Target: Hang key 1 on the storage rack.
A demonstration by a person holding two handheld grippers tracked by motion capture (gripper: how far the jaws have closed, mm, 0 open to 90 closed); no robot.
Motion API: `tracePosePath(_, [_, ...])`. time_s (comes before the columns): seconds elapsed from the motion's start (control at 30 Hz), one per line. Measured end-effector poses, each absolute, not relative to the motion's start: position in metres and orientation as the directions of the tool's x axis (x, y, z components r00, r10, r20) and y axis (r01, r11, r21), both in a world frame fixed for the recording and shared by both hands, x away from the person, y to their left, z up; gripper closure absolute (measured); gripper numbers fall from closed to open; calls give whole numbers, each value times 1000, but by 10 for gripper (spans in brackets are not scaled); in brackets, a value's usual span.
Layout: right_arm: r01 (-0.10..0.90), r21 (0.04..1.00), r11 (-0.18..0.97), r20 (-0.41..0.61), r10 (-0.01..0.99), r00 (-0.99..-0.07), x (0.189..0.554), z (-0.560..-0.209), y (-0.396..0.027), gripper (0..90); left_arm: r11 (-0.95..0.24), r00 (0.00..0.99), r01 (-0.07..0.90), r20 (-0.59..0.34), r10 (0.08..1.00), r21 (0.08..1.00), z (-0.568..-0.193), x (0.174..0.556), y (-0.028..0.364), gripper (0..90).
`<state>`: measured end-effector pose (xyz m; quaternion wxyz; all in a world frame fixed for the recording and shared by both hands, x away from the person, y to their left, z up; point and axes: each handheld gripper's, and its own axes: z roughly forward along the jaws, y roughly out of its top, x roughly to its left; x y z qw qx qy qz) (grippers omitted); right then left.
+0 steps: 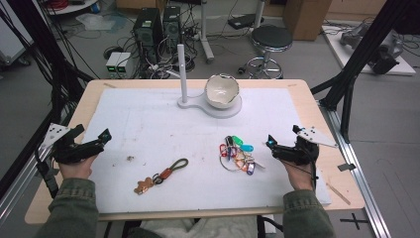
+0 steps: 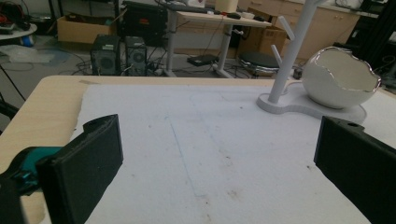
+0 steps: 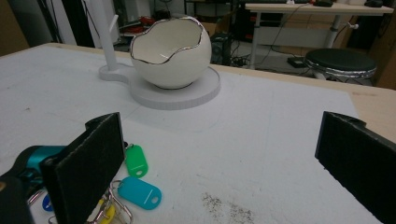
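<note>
- Landmark: the egg-shaped white bowl [image 1: 222,91] with a jagged silver rim stands on a flat white stand base [image 1: 225,108] at the far middle of the white mat [image 1: 163,124]. All positions below are given relative to this bowl.
- A white peg post [image 1: 182,74] rises from the same stand base, just beside the bowl on its left in the high view.
- Left gripper [image 1: 101,137]: located well to the near left of the bowl, above the left edge of the mat. Its jaws stand wide apart with nothing between them; the left gripper view shows bare mat in the gap. The person's left hand [image 1: 77,166] holds it.
- Right gripper [image 1: 271,144]: located to the near right of the bowl, held by the person's right hand [image 1: 299,173]. Its jaws are also spread wide and grip nothing.
- Bunch of coloured key tags [image 1: 238,152]: lies on the mat nearer the person than the bowl and slightly to its right, just beside the right gripper's tips. In the right gripper view, a green tag [image 3: 136,161] and a blue tag [image 3: 139,193] lie next to the left-hand jaw, without being clamped.
- Brown leather key strap [image 1: 162,175]: lies flat on the mat, on the near side of the bowl and to its left, well apart from both grippers, roughly between them.
- A black stool [image 1: 270,39] stands on the floor beyond the bowl, past the far table edge.
</note>
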<state>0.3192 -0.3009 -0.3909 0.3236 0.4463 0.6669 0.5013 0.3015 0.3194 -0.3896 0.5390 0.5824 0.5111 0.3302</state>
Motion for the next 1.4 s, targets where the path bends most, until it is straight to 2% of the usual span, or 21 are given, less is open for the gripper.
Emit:
tracePosePath(0.7, [277, 955, 104, 14, 919, -394, 320, -394, -298, 6, 116, 275, 277, -194, 942, 954, -391, 304, 315, 17])
tracePosePath(1.4, [296, 948, 113, 14, 919, -394, 322, -396, -298, 6, 92, 388, 334, -225, 894, 938, -385, 306, 280, 17])
